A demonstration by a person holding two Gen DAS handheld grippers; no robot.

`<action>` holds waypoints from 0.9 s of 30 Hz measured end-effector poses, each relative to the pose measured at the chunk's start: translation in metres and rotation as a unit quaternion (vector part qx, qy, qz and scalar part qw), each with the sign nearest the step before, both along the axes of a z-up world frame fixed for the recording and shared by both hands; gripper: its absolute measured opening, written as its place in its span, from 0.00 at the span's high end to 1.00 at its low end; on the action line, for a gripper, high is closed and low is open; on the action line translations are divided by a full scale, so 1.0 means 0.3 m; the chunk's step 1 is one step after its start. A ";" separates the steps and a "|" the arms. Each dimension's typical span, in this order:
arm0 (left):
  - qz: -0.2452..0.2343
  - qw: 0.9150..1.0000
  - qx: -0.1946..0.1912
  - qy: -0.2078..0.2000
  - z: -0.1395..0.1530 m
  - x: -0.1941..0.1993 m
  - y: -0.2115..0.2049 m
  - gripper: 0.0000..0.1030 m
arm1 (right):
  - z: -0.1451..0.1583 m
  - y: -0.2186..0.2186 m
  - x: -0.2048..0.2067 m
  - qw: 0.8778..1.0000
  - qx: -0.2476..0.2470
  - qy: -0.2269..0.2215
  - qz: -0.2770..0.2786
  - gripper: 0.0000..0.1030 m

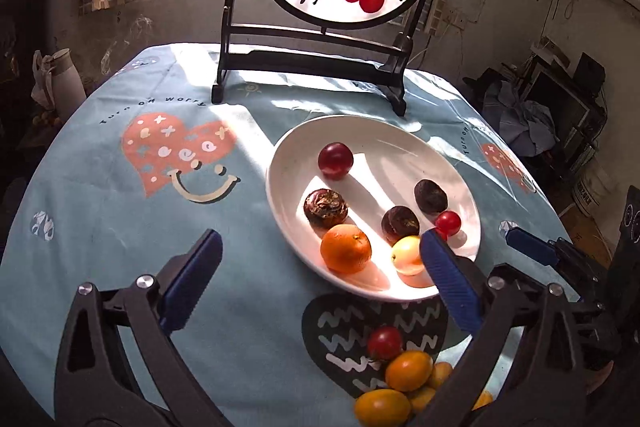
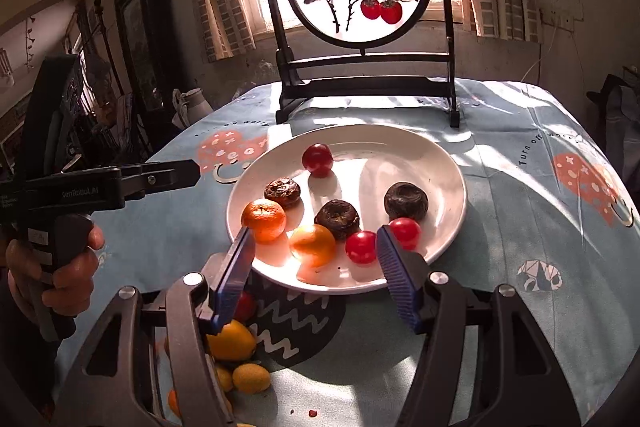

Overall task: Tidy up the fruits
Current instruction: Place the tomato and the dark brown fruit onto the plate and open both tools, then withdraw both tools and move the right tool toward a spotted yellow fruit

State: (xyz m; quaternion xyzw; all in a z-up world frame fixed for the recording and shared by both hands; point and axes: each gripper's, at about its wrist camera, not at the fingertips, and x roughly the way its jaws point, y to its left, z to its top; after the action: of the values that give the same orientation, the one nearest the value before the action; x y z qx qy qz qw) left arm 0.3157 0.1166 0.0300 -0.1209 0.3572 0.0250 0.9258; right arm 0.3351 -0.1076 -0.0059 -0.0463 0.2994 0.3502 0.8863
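Both the left hand-held gripper [image 1: 320, 263] and the right hand-held gripper [image 2: 314, 259] gape empty. The plate [image 2: 448, 163] of fruit lies just ahead of them, loose fruit [image 1: 408, 371] beneath.

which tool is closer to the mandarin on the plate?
Left. The left tool is open just in front of the mandarin; the right tool sits further right, by the cherry tomatoes.

Open cloth at nine o'clock, crowded from noon to six

The tablecloth [image 1: 100, 219] left of the plate [image 1: 288, 147] lies bare; a framed screen [image 1: 312, 67] blocks twelve o'clock, and loose fruit [image 1: 404, 375] crowds six o'clock just beside the plate's near rim. At three o'clock, more bare cloth.
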 end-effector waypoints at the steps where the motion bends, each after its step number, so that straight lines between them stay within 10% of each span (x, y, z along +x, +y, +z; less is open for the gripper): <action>1: 0.009 1.000 0.001 -0.001 -0.013 -0.043 0.006 0.02 | -0.009 0.001 -0.022 1.000 -0.003 0.005 0.011 0.38; 6: 0.086 0.996 0.027 0.000 -0.117 -0.212 0.044 0.02 | -0.073 0.000 -0.116 0.999 -0.046 0.021 0.014 0.38; 27: 0.110 0.992 0.052 0.029 -0.171 -0.259 0.092 0.02 | -0.161 -0.052 -0.299 0.977 -0.111 0.071 0.167 0.40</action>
State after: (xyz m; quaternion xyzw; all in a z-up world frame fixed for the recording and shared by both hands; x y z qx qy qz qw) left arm 0.2379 0.1441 -0.0214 -0.1101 0.3665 0.1486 0.9118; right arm 0.2454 -0.1233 -0.0542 -0.1691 0.3870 0.4601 0.7810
